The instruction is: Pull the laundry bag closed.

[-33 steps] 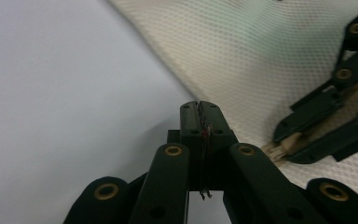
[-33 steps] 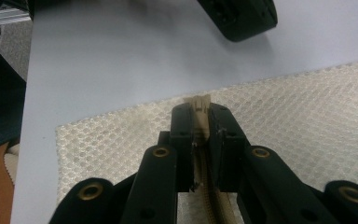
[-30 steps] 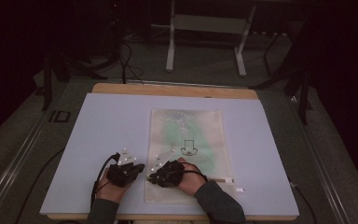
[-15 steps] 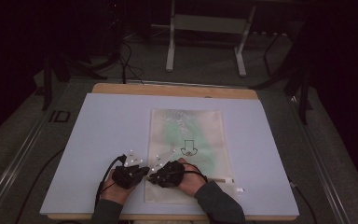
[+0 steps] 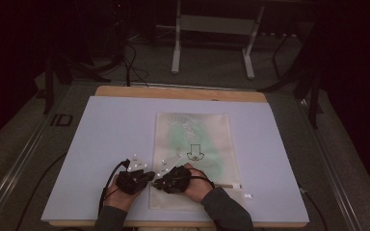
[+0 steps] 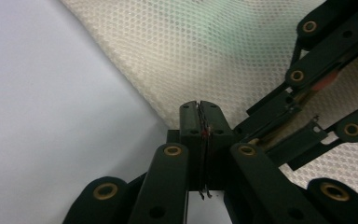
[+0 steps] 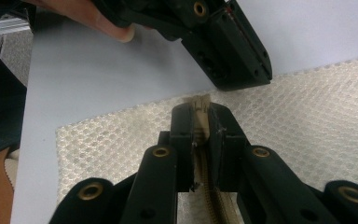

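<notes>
A cream mesh bag (image 5: 195,144) with something green inside lies flat on the pale table sheet (image 5: 111,134). Its zipper (image 5: 226,185) runs along the near edge. Both grippers meet tip to tip at the bag's near left corner. My right gripper (image 7: 199,106) is shut on the beige end of the zipper tape (image 7: 200,101). My left gripper (image 6: 199,122) is shut, its tip over the bag's edge (image 6: 140,88). A thin sliver with a red speck sits between its jaws, and I cannot tell what it is. The left gripper (image 7: 233,51) shows just beyond the zipper end.
A wooden table edge (image 5: 183,92) runs along the far side of the sheet. A small white tag (image 5: 247,195) lies by the bag's near right corner. Metal stand legs (image 5: 176,53) and cables rest on the floor behind the table.
The left hand has moved right, bringing its gripper in against the right gripper at the bag's corner. The right gripper has stayed put.
</notes>
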`<action>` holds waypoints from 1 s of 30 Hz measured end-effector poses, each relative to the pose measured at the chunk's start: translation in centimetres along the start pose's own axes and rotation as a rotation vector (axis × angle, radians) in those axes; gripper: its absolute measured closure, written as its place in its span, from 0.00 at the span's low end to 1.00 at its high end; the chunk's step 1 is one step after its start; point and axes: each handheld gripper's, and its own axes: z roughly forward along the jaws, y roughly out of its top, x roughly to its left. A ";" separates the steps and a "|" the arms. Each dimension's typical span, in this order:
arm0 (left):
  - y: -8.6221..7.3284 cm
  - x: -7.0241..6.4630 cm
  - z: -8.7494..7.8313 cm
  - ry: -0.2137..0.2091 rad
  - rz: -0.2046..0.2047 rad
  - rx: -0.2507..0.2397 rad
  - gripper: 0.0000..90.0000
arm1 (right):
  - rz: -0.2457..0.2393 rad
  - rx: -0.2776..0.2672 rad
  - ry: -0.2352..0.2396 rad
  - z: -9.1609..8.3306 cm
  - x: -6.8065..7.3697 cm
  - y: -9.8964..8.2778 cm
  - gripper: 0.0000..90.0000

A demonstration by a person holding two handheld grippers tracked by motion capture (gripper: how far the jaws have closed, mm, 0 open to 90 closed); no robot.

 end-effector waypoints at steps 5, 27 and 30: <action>0.0 -0.1 0.4 0.004 -0.001 0.031 0.98 | 0.000 -0.002 -0.001 0.0 0.0 0.0 0.91; 0.0 0.1 0.6 0.003 -0.017 0.055 1.00 | -0.033 0.030 -0.002 -0.4 -0.1 0.1 0.92; 0.0 0.1 0.6 0.004 -0.016 0.056 1.00 | -0.033 0.029 -0.003 -0.4 0.0 0.0 0.92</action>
